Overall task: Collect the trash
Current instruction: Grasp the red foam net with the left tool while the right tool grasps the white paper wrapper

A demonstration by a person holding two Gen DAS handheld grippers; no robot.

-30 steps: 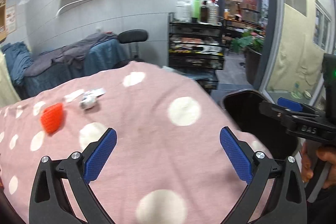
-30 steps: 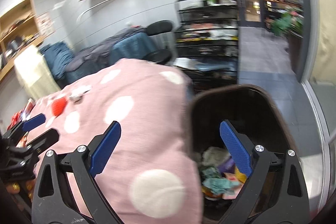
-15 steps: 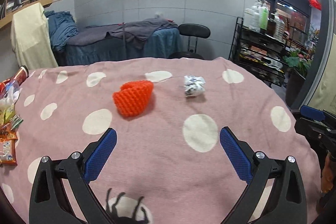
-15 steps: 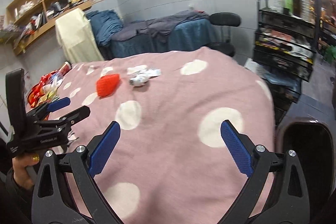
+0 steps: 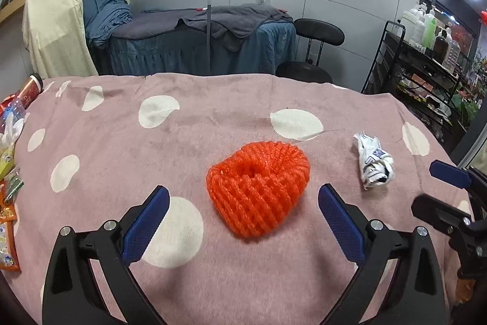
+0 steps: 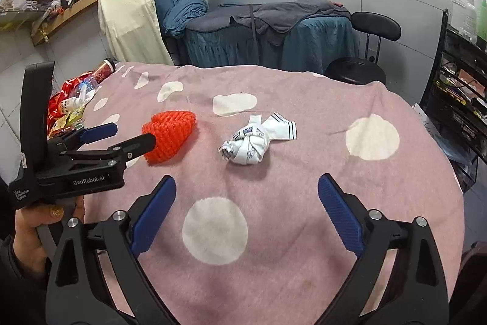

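Observation:
An orange foam fruit net [image 5: 258, 191] lies on the pink polka-dot blanket [image 5: 213, 118]. My left gripper [image 5: 243, 218] is open and empty, its blue pads on either side of the net's near end, just short of it. A crumpled white wrapper [image 5: 373, 162] lies to the net's right. In the right wrist view the wrapper [image 6: 252, 142] lies ahead of my right gripper [image 6: 246, 209], which is open and empty. The net [image 6: 170, 133] sits left of the wrapper, with the left gripper [image 6: 121, 139] at it.
Snack packets and a bottle [image 6: 76, 105] lie at the blanket's left edge. A dark blue covered bed [image 5: 194, 44], a black stool [image 5: 313, 51] and a black shelf cart with bottles [image 5: 426, 57] stand behind.
Both grippers have swung left, away from the black trash bin, and moved toward the trash. The left gripper has closed in on the orange net. Both stay open.

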